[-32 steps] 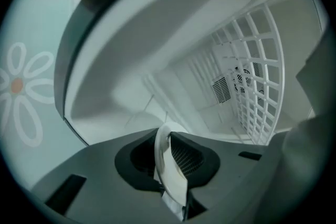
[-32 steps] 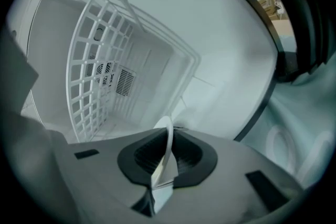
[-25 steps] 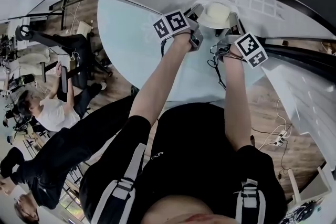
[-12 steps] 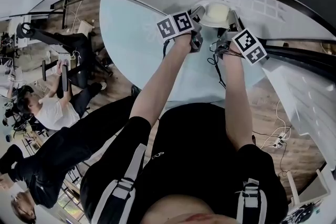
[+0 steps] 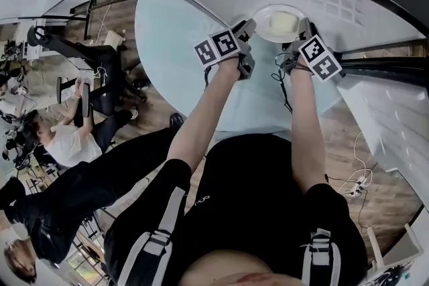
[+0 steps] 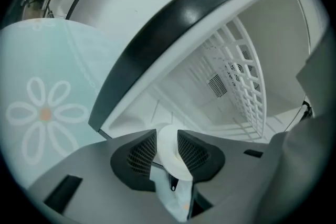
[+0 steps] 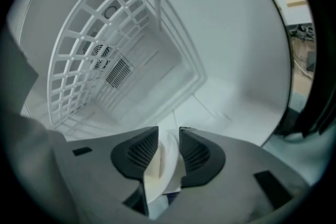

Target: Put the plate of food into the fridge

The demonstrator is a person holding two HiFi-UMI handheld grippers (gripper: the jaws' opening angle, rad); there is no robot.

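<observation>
A white plate [image 5: 278,23] with a pale piece of food lies on the white floor of the open fridge [image 5: 348,17]. My left gripper [image 5: 245,33] is at the plate's left rim and my right gripper [image 5: 301,33] at its right rim. In the left gripper view the plate's rim [image 6: 170,157] stands between the left gripper's [image 6: 167,136] jaws, which are opening. In the right gripper view the rim [image 7: 169,165] and the cream food [image 7: 152,170] sit between the right gripper's [image 7: 169,136] jaws, which are also opening. The pads are not pressing on it.
A white wire rack [image 7: 105,44] and a vent fill the fridge's back. The pale blue door [image 5: 174,43] with a flower print [image 6: 42,113] stands open at the left, under a dark seal [image 6: 173,23]. People [image 5: 60,137] sit at the far left. Cables [image 5: 355,177] lie on the wooden floor at the right.
Both grippers' jaws have widened off the plate's rim and both have drawn back slightly towards me. More of the plate now shows between them.
</observation>
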